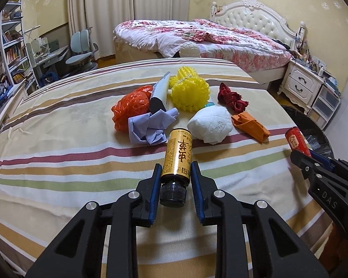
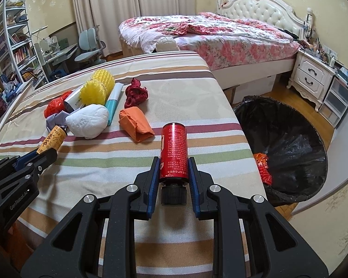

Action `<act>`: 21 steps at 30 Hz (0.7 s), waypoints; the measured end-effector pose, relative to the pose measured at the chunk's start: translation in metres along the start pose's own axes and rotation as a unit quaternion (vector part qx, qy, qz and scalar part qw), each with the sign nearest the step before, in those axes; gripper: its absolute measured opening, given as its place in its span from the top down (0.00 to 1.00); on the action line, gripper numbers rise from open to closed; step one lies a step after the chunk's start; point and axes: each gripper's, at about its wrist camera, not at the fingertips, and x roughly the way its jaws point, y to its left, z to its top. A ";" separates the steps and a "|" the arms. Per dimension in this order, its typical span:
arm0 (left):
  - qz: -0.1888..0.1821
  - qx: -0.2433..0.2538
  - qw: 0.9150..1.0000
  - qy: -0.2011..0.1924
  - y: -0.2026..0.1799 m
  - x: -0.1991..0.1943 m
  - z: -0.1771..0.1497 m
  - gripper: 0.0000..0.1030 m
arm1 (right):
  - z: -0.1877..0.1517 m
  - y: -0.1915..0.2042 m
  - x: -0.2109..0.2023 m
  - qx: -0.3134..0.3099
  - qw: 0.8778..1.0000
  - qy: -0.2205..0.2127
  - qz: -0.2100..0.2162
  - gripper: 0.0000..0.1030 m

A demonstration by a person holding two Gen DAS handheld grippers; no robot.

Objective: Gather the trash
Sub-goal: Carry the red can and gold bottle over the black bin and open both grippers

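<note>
Striped tabletop (image 1: 58, 139) carried the trash; near its front edge, left gripper (image 1: 175, 170) jaws clamped the gold bottle (image 1: 177, 155), right gripper (image 2: 173, 165) the red bottle (image 2: 173, 150), both stiff, light, probably slick.

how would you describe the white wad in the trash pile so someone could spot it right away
On the striped table, look at the pile of trash in the middle. At its near edge sits the white wad, between crumpled lilac paper and a folded orange paper. It alone is white, rounded and embossed.
</note>
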 end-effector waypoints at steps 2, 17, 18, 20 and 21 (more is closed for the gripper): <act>-0.004 0.001 1.000 -0.005 -0.001 -0.004 0.001 0.75 | 0.001 0.001 -0.003 -0.001 1.000 -0.003 0.000 0.77; -0.051 0.034 0.997 -0.051 -0.044 -0.021 0.026 0.75 | 0.016 -0.031 -0.026 0.019 0.999 -0.038 -0.030 0.77; -0.056 0.038 0.996 -0.054 -0.050 -0.020 0.029 0.75 | 0.018 -0.036 -0.027 0.022 0.998 -0.040 -0.035 0.77; -0.063 0.046 0.995 -0.060 -0.061 -0.020 0.033 0.75 | 0.022 -0.047 -0.029 0.029 0.998 -0.045 -0.046 0.77; -0.066 0.049 0.995 -0.062 -0.065 -0.019 0.034 0.75 | 0.024 -0.054 -0.030 0.035 0.997 -0.048 -0.052 0.77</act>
